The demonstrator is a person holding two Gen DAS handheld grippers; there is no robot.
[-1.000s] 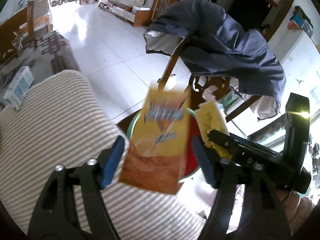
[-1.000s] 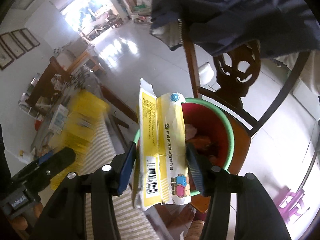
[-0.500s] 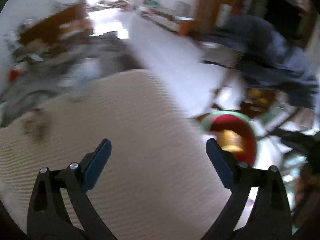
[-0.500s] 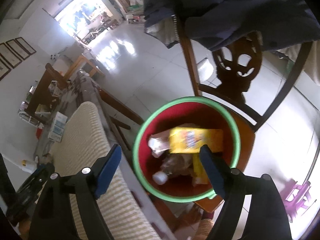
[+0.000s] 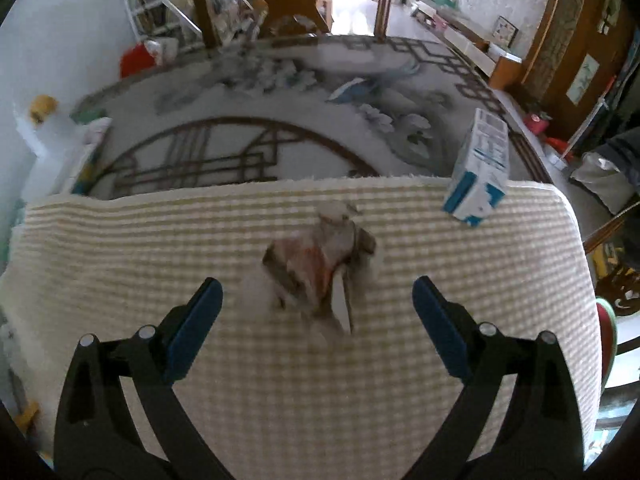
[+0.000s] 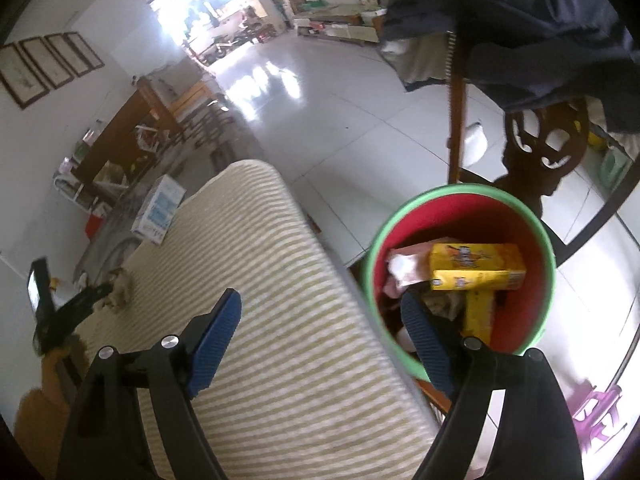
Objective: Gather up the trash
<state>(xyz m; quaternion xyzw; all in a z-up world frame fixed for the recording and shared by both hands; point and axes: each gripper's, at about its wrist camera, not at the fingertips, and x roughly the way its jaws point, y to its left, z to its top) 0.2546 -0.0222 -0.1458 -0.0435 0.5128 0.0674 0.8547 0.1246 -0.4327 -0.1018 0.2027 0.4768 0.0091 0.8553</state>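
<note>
A crumpled brown and orange wrapper (image 5: 320, 260) lies on the striped cloth (image 5: 160, 248). My left gripper (image 5: 318, 296) hovers just in front of it, open wide, nothing between its fingers. A blue and white carton (image 5: 480, 174) stands at the cloth's far right edge. In the right wrist view my right gripper (image 6: 320, 312) is open and empty, over the cloth's edge beside the red bin with a green rim (image 6: 548, 240). Yellow cartons (image 6: 476, 268) and other scraps lie inside the bin. The same wrapper (image 6: 120, 288) and carton (image 6: 158, 210) show small at the left, near the left gripper (image 6: 86, 294).
A patterned glass-topped table (image 5: 280, 92) extends beyond the cloth, with clutter at its far and left edges. A wooden chair (image 6: 544, 148) draped with a dark blue jacket (image 6: 540, 20) stands behind the bin. White tiled floor (image 6: 340, 120) stretches toward a bright doorway.
Both grippers let go of their yellow cartons, which now lie in the bin. My left gripper swung away from the bin to the wrapper on the cloth. My right gripper shifted left over the cloth's edge.
</note>
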